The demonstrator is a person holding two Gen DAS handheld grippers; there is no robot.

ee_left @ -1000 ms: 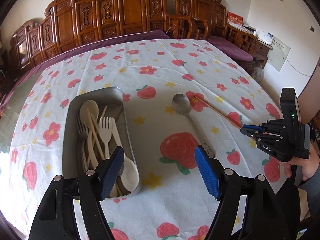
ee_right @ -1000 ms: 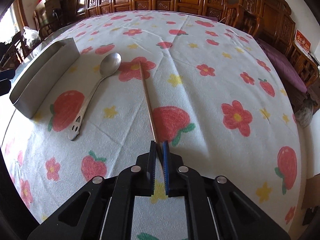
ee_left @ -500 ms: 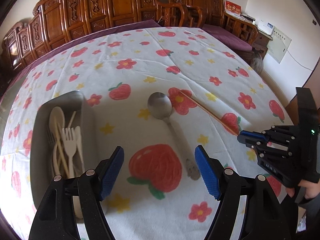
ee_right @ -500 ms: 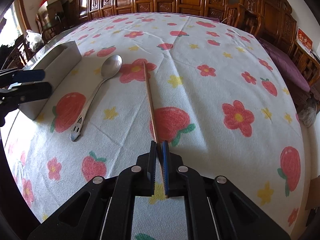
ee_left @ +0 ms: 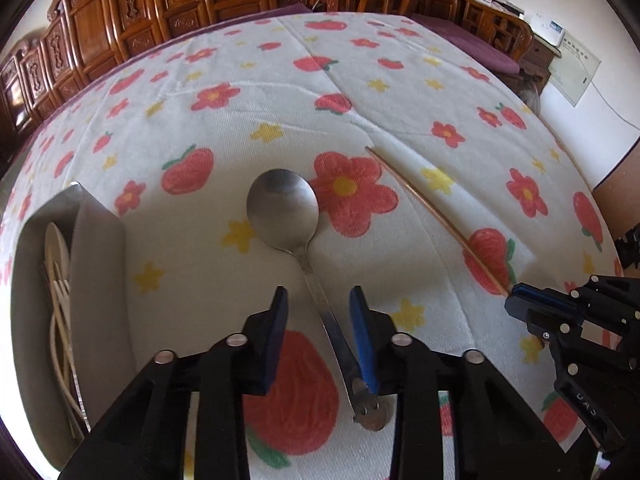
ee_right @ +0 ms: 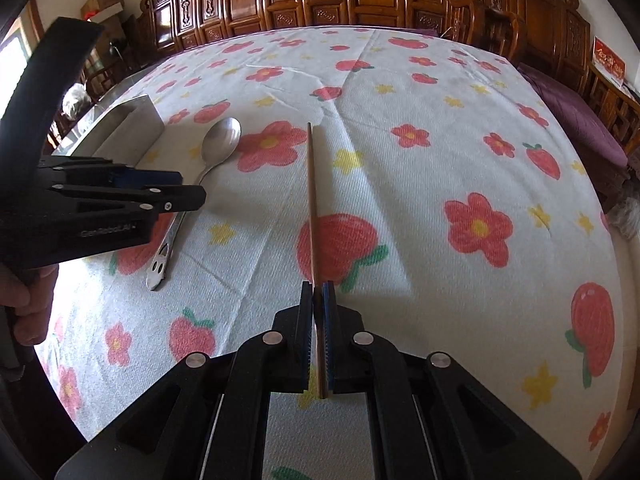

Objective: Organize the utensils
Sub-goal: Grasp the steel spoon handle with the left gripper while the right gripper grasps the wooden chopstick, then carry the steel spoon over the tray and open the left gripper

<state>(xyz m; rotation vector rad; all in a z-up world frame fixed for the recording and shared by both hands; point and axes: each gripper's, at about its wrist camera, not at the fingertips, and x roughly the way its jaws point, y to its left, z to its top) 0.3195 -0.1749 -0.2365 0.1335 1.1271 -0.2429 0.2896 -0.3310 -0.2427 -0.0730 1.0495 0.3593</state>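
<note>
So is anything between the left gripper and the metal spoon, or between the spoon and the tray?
Nothing visible. The left gripper straddles the metal spoon handle, jaws just closing, a gap still showing on one side. Bare tablecloth lies between spoon and metal tray. The chopstick, held by the right gripper, lies on the far side.

Flowered tablecloth (ee_left: 280, 92) bears spoon (ee_left: 282, 208), chopstick (ee_left: 424, 204), steel tray (ee_left: 100, 264).

The left gripper (ee_left: 316, 300) has shifted from the steel tray (ee_left: 100, 264) at frame left to straddle the long-handled metal spoon's (ee_left: 288, 216) handle, its jaws just narrowing without yet pressing.
</note>
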